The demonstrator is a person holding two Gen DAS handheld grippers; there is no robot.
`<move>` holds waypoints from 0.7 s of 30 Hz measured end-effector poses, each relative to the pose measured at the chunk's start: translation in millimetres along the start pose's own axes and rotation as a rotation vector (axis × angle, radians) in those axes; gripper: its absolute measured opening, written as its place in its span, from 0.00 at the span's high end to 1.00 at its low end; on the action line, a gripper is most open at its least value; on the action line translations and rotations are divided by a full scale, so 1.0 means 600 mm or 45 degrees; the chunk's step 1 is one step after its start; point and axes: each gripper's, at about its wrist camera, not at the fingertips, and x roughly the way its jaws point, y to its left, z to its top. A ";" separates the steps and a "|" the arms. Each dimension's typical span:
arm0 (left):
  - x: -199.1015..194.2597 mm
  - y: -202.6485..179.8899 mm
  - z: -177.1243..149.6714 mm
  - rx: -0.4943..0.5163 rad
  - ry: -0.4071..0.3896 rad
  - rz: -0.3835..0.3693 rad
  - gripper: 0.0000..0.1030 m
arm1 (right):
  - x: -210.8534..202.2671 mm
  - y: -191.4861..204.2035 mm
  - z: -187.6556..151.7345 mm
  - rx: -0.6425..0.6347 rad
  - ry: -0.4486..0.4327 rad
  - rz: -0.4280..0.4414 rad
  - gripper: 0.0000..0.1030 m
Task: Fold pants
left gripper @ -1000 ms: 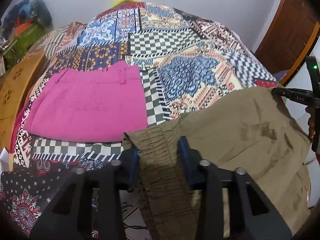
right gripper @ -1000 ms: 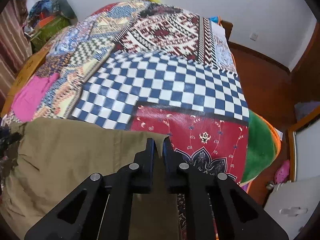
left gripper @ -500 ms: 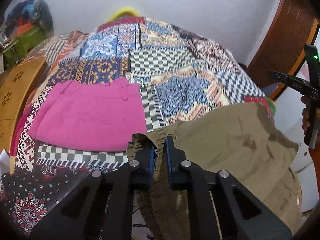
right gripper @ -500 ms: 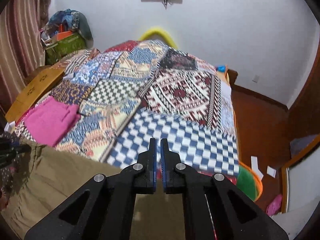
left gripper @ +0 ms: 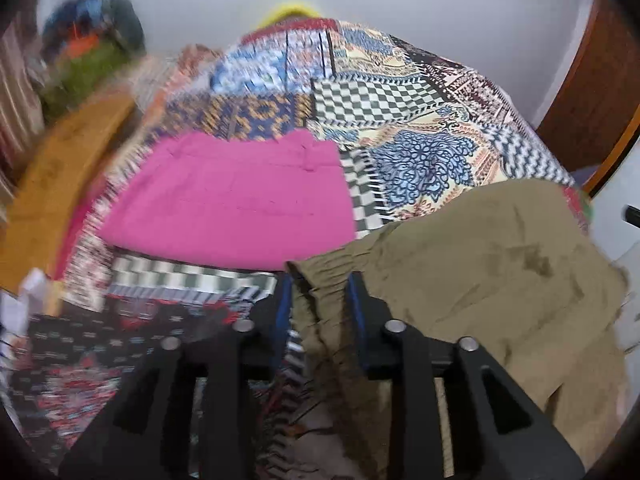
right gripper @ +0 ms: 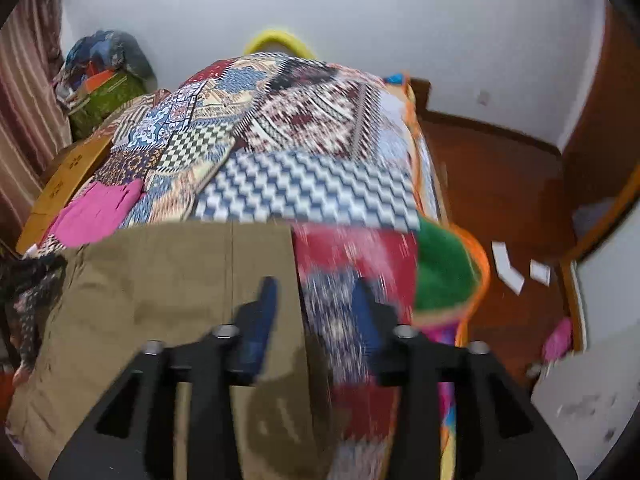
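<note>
Olive pants (left gripper: 480, 280) just beside folded pink garment (left gripper: 232, 208) — soft, limp; take waistband, hem corners. Left gripper (left gripper: 320, 304), right gripper (right gripper: 316, 312) jaws just opened — fabric between, unclamped.

Matt olive cloth pants (left gripper: 480, 280); patterned woven bedspread (left gripper: 420, 128); wooden headboard (left gripper: 60, 184)

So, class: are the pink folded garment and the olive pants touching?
Apart. The left wrist view shows a strip of patterned bedspread between the pink folded garment and the olive pants.
</note>
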 end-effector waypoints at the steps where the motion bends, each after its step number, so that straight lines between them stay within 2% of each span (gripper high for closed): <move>1: -0.013 -0.005 -0.003 0.022 -0.014 0.016 0.62 | -0.006 -0.004 -0.020 0.013 0.014 0.013 0.54; 2: -0.028 -0.013 -0.008 0.042 -0.026 0.014 0.57 | -0.008 -0.006 -0.031 0.022 0.026 0.024 0.52; 4: -0.051 -0.028 -0.015 0.079 -0.041 -0.003 0.52 | -0.006 -0.008 -0.058 0.045 0.055 0.070 0.42; 6: -0.073 -0.048 -0.026 0.116 -0.051 -0.018 0.40 | 0.005 -0.005 -0.081 0.060 0.080 0.086 0.35; 8: -0.087 -0.070 -0.042 0.134 -0.048 -0.065 0.36 | 0.025 -0.003 -0.096 0.083 0.110 0.096 0.35; 10: -0.093 -0.093 -0.063 0.163 -0.014 -0.107 0.36 | 0.040 -0.007 -0.105 0.104 0.118 0.118 0.36; 11: -0.092 -0.106 -0.074 0.192 0.007 -0.117 0.36 | 0.048 -0.006 -0.102 0.107 0.117 0.146 0.41; 13: -0.084 -0.124 -0.089 0.241 0.034 -0.091 0.36 | 0.057 -0.003 -0.093 0.102 0.135 0.213 0.83; 14: -0.078 -0.131 -0.096 0.257 0.048 -0.069 0.36 | 0.061 0.000 -0.086 0.092 0.141 0.216 0.89; 21: -0.054 -0.120 -0.104 0.195 0.109 -0.109 0.33 | 0.068 0.026 -0.033 0.005 0.070 0.201 0.96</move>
